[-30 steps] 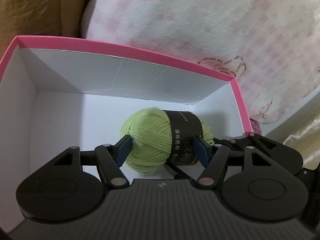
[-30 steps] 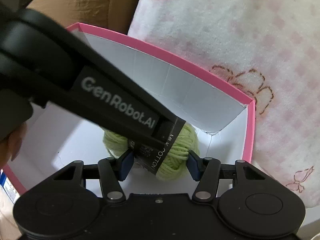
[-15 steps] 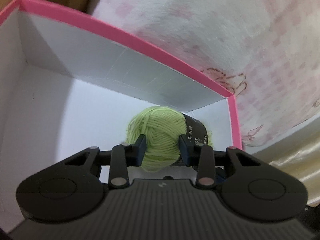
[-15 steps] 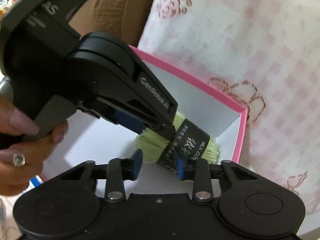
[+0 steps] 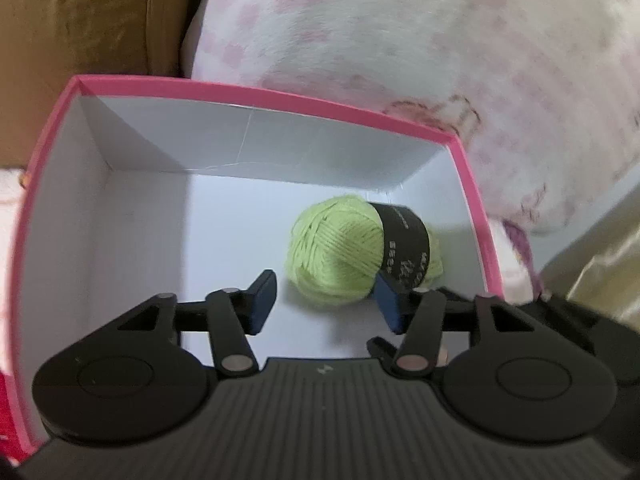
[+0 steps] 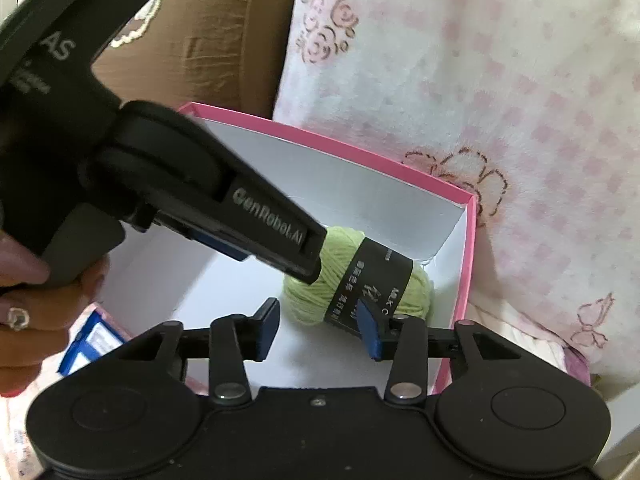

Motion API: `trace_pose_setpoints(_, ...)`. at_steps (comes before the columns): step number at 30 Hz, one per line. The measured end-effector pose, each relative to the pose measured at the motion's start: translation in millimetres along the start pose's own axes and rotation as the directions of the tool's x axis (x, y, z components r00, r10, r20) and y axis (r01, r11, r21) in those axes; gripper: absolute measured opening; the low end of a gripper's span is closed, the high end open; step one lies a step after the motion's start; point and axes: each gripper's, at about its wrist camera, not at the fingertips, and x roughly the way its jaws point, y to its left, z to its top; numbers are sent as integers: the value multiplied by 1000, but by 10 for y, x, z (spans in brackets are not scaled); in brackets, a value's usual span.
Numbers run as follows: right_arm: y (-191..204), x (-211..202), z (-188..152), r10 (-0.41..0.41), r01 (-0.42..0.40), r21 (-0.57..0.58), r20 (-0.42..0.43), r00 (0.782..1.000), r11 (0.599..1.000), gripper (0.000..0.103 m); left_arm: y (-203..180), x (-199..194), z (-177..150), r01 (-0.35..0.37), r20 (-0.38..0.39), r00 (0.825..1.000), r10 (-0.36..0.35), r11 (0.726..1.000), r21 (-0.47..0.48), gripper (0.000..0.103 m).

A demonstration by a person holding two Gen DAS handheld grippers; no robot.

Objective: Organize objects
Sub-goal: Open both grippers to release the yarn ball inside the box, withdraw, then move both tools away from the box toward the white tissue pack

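- Now the left tongs [image 5: 325,302] are spreading, nothing pinched; the green yarn ball [image 5: 340,254] lies just beyond, low centre-right.
- Right tongs [image 6: 318,330] likewise spreading, empty.
- Yarn rests inside the pink box [image 5: 260,94], against a pink blanket [image 5: 440,40].

Both grippers angle down over the pink box [image 5: 256,92]. The left gripper [image 5: 326,304] and the right gripper [image 6: 318,326] have jaws opening, nothing pinched between them. A hand [image 6: 28,312] grasps the left gripper's handle.
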Motion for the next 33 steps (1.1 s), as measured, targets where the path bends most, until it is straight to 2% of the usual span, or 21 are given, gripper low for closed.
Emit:
trace_pose_setpoints(2, 102, -95, -35, -1, 1, 8, 0, 1000, 1000, 49, -36, -140, -59, -15, 0, 1000, 15, 999, 30, 58)
trace_pose_setpoints(5, 19, -208, -88, 17, -17, 37, -1, 1000, 999, 49, -50, -367, -120, -53, 10, 999, 52, 996, 78, 60)
trace_pose_setpoints(9, -239, -367, 44, 25, -25, 52, -1, 1000, 998, 50, -107, -676, -193, -62, 9, 998, 61, 991, 114, 62)
trace_pose_setpoints(13, -272, -675, -39, 45, -43, 81, -23, 999, 996, 52, -177, -1047, -302, -103, 29, 995, 99, 979, 175, 64)
trace_pose_setpoints(16, -552, -864, -78, 71, -67, 101, -33, 997, 993, 53, -186, -1311, -407, -112, 16, 994, 111, 972, 209, 66)
trace_pose_setpoints(18, -563, -1004, -89, 81, -77, 99, -31, 996, 992, 54, -173, -1469, -487, -116, 9, 993, 117, 967, 226, 66)
trace_pose_setpoints(22, -491, -1319, -143, 87, -85, 92, -21, 996, 992, 57, -143, -1734, -655, -132, -6, 990, 138, 955, 265, 68)
trace_pose_setpoints(26, -346, -1576, -205, 110, -109, 75, -12, 994, 991, 69, -91, -1941, -850, -118, -36, 990, 134, 950, 289, 72)
trace_pose_setpoints(29, -166, -1736, -285, 125, -125, 26, -18, 992, 992, 71, -50, -2065, -1038, -97, -66, 990, 123, 946, 310, 74)
trace_pose_setpoints(33, 53, -1863, -374, 157, -158, -18, -39, 987, 987, 71, -9, -2142, -1268, -101, -101, 984, 144, 931, 351, 75)
